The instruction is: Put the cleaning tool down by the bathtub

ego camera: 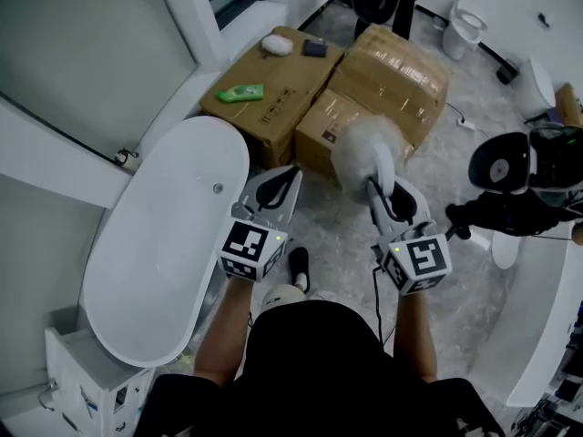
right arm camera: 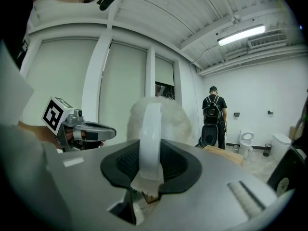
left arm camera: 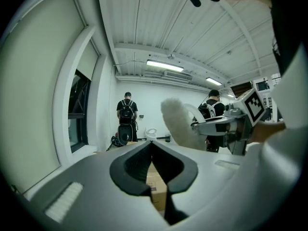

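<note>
While the white oval bathtub [ego camera: 164, 235] lay at left, the left gripper [ego camera: 287, 182] beside its rim held its jaws together, empty. Brown cardboard boxes [ego camera: 273, 107] beyond bore a green packet [ego camera: 240, 92]. Rightward, the right gripper [ego camera: 387, 189] clamped the handle of the fluffy white cleaning tool [ego camera: 360, 148], apart from the tub.

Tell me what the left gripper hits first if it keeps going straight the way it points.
Most likely the flat brown cardboard box just ahead of the left gripper. Depth is unclear, so it might instead pass above the box.
</note>
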